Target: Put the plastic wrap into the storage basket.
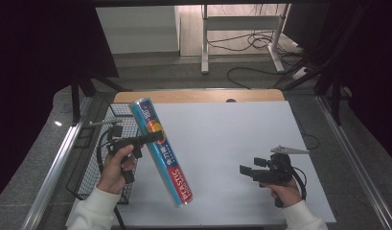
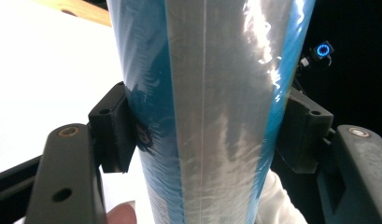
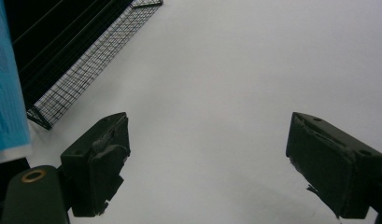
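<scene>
A long blue tube (image 1: 162,152) with red and white print and an orange patch hangs tilted over the left side of the white table (image 1: 222,139). My left gripper (image 1: 154,137) is shut on its upper part, well above the tabletop. In the left gripper view the tube (image 2: 207,112), blue with a shiny silver strip, stands between both pads. My right gripper (image 1: 245,170) is held low over the table's front right, jaws wide apart with nothing between them. In the right gripper view my right gripper (image 3: 207,163) faces bare white table, with the tube's lower end (image 3: 6,98) at the far left.
A black wire basket (image 1: 105,153) hangs at the table's left edge; its mesh (image 3: 86,70) also appears in the right gripper view. A wooden strip (image 1: 198,96) runs along the table's far edge. Beyond it are a white desk frame (image 1: 241,28) and cables on the floor.
</scene>
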